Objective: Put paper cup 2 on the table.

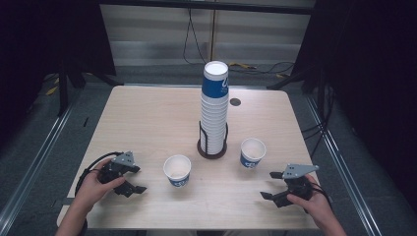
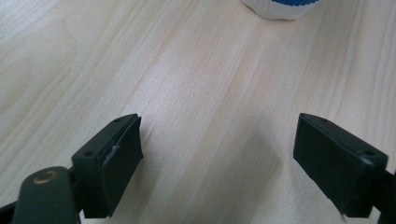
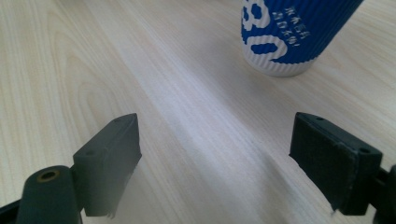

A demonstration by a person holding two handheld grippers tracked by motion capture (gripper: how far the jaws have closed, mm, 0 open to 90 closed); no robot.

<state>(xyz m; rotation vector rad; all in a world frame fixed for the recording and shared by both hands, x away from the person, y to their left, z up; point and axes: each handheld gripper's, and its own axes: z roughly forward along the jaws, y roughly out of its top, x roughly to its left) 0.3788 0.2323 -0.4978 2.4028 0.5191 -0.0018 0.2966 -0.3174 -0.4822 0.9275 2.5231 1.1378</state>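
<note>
Two paper cups (image 1: 177, 170) (image 1: 253, 152) stand upright, mouths up, on the table (image 1: 147, 123).

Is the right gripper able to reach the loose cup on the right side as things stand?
Probably yes. The right gripper is open, and only bare table lies between it and the right cup.

A cup stack (image 1: 214, 105) in a holder (image 1: 212, 147) is set mid-worktop (image 1: 147, 118), flanked in front by a left cup (image 1: 177, 170) and a right cup (image 1: 253, 152), each faced by a gripper.
</note>
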